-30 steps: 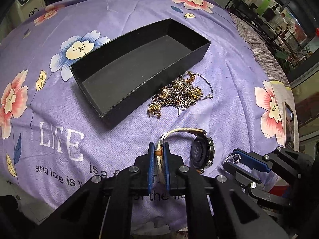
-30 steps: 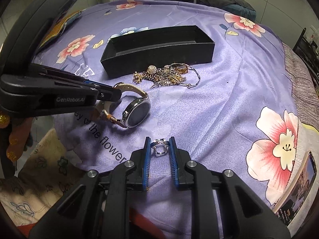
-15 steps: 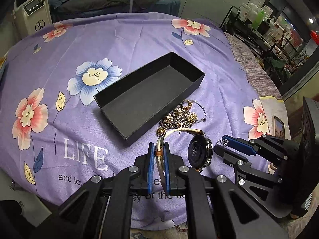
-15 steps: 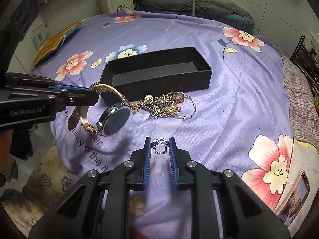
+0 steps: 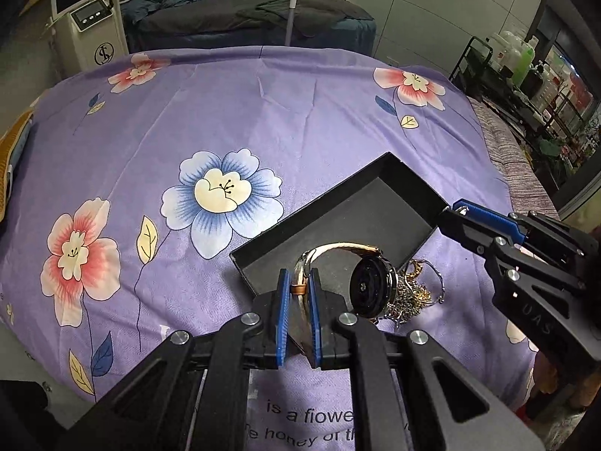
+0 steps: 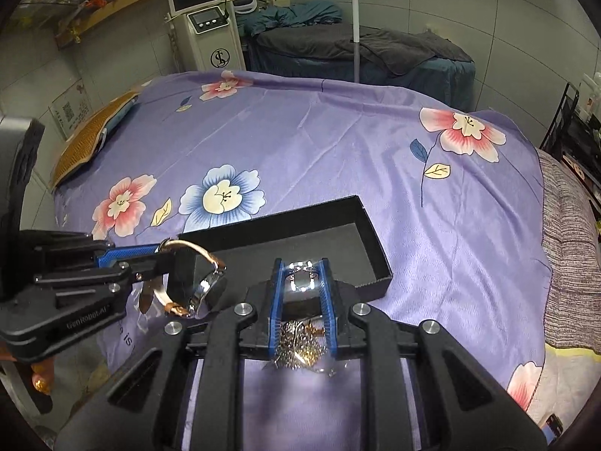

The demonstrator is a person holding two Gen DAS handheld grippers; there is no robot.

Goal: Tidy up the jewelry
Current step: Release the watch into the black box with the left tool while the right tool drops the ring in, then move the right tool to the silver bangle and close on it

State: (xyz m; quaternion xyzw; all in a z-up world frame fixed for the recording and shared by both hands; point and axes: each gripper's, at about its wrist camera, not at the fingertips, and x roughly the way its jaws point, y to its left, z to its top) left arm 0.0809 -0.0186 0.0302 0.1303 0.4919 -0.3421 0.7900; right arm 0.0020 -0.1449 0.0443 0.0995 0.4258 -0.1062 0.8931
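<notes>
**Carrying watch + ring to the box**

Hauling two pieces at once, both now over or at the near edge of the black box (image 5: pixel 360 206), which looks empty inside.

- Watch (image 5: pixel 372 285): hangs in the air by its pale strap, dial tilted sideways, just above the box's near wall. Left gripper (image 5: pixel 299 289) is pinched tight on the strap.
- Ring (image 6: pixel 302 276): small, silvery; clamped between the pads of the right gripper (image 6: pixel 300 282), held above the box's near right part.
- Jewelry pile (image 5: pixel 411 295): tangle of gold/silver chains, lying on the purple flowered sheet (image 5: pixel 240 120) just beside the box, outside it.

Step in hand, as I read it: transport, drop-off not yet done.

Next move calls for: lower each piece inside the walls, then part the pads. Watch is bulky, so clear the rim first. Grippers are near each other; keep them apart. Pile after that.
</notes>
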